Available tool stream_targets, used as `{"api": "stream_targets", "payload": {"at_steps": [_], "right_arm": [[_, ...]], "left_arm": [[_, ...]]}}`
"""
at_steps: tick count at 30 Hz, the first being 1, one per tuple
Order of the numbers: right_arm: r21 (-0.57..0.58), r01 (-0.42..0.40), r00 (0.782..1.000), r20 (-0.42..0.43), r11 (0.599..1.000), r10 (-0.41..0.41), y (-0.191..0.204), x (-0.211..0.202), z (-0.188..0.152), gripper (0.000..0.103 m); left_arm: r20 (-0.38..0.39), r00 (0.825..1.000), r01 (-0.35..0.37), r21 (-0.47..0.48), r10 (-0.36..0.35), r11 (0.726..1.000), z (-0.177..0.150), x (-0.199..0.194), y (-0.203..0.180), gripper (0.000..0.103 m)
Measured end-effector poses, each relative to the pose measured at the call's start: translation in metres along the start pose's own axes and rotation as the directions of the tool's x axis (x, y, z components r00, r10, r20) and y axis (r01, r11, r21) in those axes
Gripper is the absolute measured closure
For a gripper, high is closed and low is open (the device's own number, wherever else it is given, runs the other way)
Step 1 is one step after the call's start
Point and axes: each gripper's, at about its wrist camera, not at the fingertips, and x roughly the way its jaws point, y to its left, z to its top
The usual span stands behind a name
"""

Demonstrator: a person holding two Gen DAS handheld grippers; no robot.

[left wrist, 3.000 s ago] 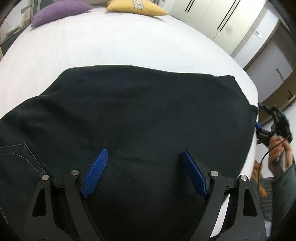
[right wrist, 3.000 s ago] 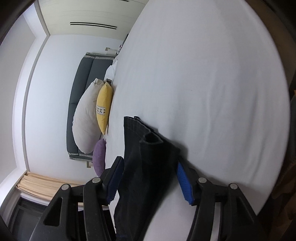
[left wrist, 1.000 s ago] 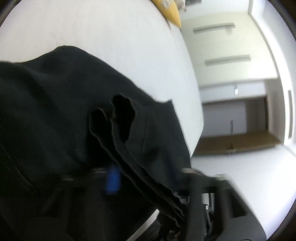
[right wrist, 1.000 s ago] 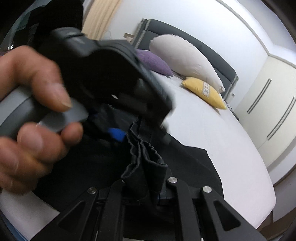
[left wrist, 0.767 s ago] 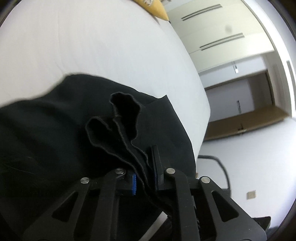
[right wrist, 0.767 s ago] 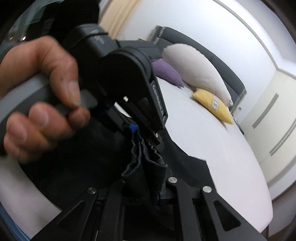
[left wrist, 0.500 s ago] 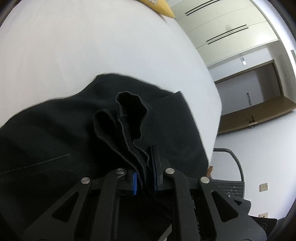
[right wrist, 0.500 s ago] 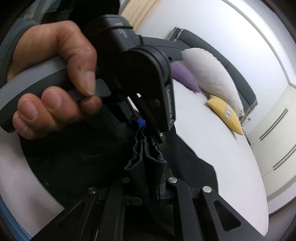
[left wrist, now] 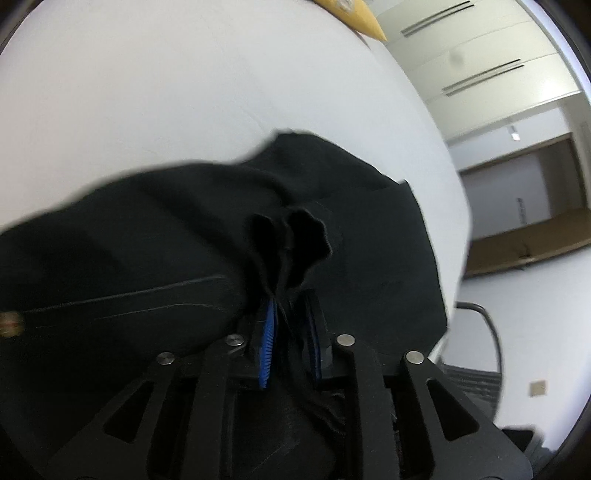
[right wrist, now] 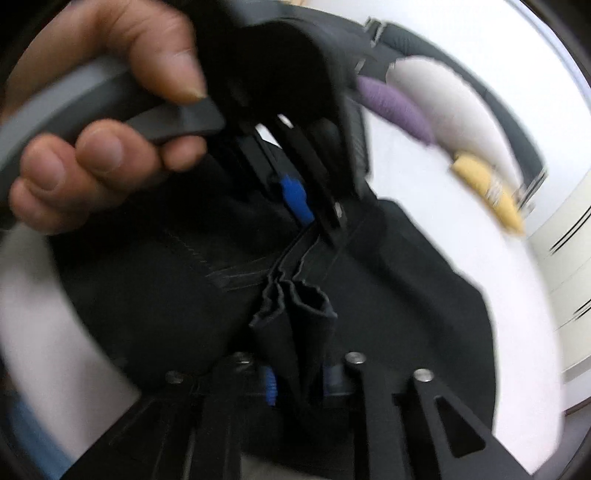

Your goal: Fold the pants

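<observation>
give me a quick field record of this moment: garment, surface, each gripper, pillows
garment: black pants, bunched, lying on the bed
surface: white bed sheet
left gripper: jaws have just been opening slightly, gathered hem between the pads
right gripper: jaws have just been opening, folded cloth between the pads
left hand: wrapped round the grey handle
pillows: purple pillow, white pillow, yellow pillow at the headboard

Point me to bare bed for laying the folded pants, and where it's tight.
Bare white bed beyond the pants, up to the yellow pillow. Tight where the left gripper and right gripper meet at the bunched hem.
</observation>
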Motion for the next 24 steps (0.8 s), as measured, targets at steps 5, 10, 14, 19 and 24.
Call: {"api": "stream_targets", "payload": {"at_steps": [5,10,14,19,24], "right_arm": [[0.198,-0.297,0.955,0.068,0.934,0.289,-0.062,-0.038,-0.012,0.046],[0.529,-0.455,0.888,0.214,0.716,0.406,-0.21,-0.03,-0.031,0.046],[0.656,-0.58,0.789,0.305,0.483,0.533,-0.295,0.019,-0.032,0.046],[0.717,-0.593,0.731,0.289,0.366,0.618,-0.297,0.076,-0.035,0.046],[0.751,-0.606,0.671,0.305,0.263,0.676,-0.287,0.094,-0.071,0.057]], "left_arm": [[0.127,0.985,-0.119,-0.002,0.118,0.993,-0.004,-0.039,-0.01,0.086],[0.171,0.984,-0.07,0.117,0.05,0.991,-0.019,-0.035,-0.07,0.086],[0.103,0.994,-0.046,0.164,0.029,0.985,-0.039,0.004,-0.099,0.086],[0.048,0.995,-0.092,0.168,0.085,0.982,-0.065,0.031,-0.079,0.086],[0.07,0.997,-0.052,0.144,0.043,0.988,-0.076,0.022,-0.066,0.086]]}}
